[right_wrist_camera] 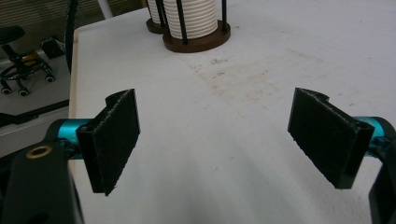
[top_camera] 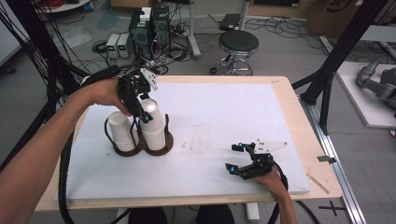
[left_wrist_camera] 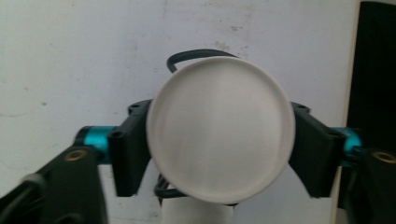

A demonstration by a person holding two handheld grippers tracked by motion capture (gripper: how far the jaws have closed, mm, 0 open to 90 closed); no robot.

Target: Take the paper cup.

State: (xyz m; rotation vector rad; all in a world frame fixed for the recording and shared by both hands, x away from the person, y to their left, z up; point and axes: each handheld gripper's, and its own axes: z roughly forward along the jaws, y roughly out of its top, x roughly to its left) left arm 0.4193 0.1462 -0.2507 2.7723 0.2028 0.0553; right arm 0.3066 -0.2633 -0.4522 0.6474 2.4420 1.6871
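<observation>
Counter [top_camera: 210, 116]: white mat on a wood top, stained near centre; no readable writing or labels anywhere. Brown two-ring rack [top_camera: 144, 147] at 9 o'clock holds two stacks of white cups; black rods partly hide the stacks. Left gripper [top_camera: 140, 109] above the right stack [top_camera: 153, 126], jaws clamped on the top cup [left_wrist_camera: 220, 129], whose flat base faces the camera. Right gripper [top_camera: 235, 158] at 5 o'clock, jaws spread wide, nothing between them. Cup walls hidden.

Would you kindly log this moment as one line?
left gripper: shut on top cup | right gripper: open, idle | holder: two stacks
</observation>
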